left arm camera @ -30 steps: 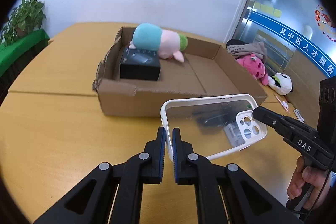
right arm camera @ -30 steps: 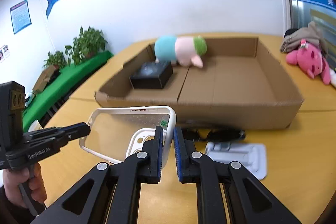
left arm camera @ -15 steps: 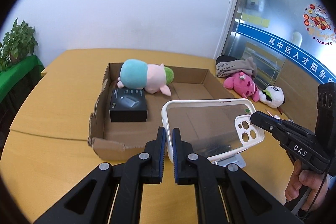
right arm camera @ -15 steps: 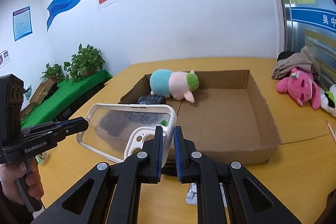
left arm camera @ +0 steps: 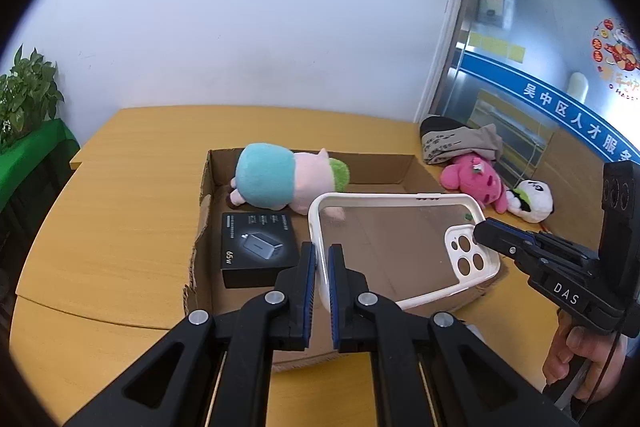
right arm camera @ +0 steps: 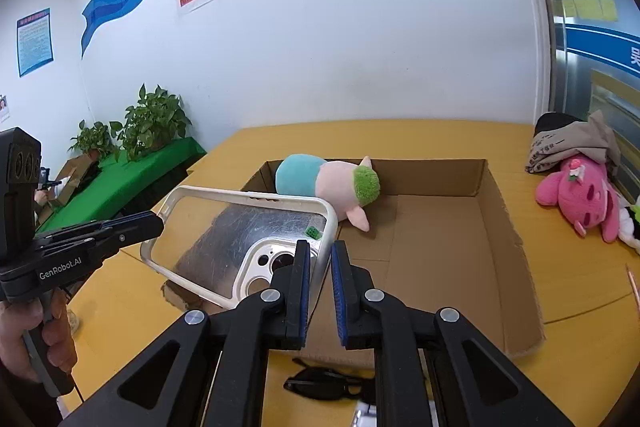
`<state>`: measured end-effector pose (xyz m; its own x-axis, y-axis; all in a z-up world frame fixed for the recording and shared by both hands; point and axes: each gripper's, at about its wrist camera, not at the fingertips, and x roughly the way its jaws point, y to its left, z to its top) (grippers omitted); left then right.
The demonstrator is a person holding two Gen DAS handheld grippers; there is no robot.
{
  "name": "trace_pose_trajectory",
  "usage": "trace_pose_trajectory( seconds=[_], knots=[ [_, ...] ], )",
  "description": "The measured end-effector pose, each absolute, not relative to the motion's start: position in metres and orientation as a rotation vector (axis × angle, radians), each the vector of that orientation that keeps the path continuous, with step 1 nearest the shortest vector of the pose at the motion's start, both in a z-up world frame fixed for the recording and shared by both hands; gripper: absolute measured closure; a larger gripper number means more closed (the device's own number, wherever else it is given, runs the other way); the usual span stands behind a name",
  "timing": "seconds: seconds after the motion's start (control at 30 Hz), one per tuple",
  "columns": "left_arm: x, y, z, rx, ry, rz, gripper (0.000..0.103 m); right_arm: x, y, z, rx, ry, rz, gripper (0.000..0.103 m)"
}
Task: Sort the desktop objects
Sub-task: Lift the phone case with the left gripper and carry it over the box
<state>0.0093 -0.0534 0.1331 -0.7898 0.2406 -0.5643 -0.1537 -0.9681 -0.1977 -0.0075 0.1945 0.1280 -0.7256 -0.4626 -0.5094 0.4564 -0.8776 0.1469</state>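
A clear phone case with a white rim (left arm camera: 400,247) (right arm camera: 240,239) is held level in the air over the open cardboard box (left arm camera: 392,167) (right arm camera: 500,247). My left gripper (left arm camera: 322,259) is shut on its plain end. My right gripper (right arm camera: 318,259) is shut on the camera-cutout end, and also shows in the left wrist view (left arm camera: 480,233). The left gripper shows in the right wrist view (right arm camera: 158,223). In the box lie a blue, pink and green plush toy (left arm camera: 280,179) (right arm camera: 324,181) and a black charger box (left arm camera: 256,247).
On the table right of the box lie a pink plush (left arm camera: 474,183) (right arm camera: 580,195), a panda plush (left arm camera: 530,197) and folded clothes (left arm camera: 460,143). Black sunglasses (right arm camera: 324,385) lie on the table in front of the box. Potted plants (right arm camera: 152,123) stand on a green bench at left.
Both grippers have risen together with the phone case and carried it forward from in front of the box to above its interior. The case stays level.
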Motion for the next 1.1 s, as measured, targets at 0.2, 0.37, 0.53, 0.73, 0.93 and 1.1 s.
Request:
trace_pose_trajectory(
  seconds=[0.2, 0.37, 0.53, 0.73, 0.93, 1.1],
  knots=[
    [-0.022, -0.074, 0.097, -1.033, -0.244, 2.772, 0.098, -0.048, 0.170, 0.100, 0.841, -0.018, -2.494, 0.092],
    [-0.038, -0.088, 0.065, -1.162, -0.260, 2.758, 0.098, -0.073, 0.151, 0.062, 0.944, -0.024, -2.447, 0.093],
    [-0.045, -0.091, 0.042, -1.268, -0.238, 2.740, 0.098, -0.088, 0.140, 0.028, 1.054, -0.038, -2.399, 0.093],
    [-0.051, -0.093, 0.025, -1.387, -0.210, 2.732, 0.097, -0.095, 0.129, 0.002, 1.157, -0.015, -2.353, 0.093],
    [-0.047, -0.095, 0.021, -1.439, -0.188, 2.736, 0.096, -0.098, 0.128, -0.011, 1.195, -0.059, -2.292, 0.089],
    [-0.030, -0.090, 0.037, -1.371, -0.166, 2.786, 0.073, -0.081, 0.141, 0.006, 1.107, -0.063, -2.329, 0.028]
  ],
)
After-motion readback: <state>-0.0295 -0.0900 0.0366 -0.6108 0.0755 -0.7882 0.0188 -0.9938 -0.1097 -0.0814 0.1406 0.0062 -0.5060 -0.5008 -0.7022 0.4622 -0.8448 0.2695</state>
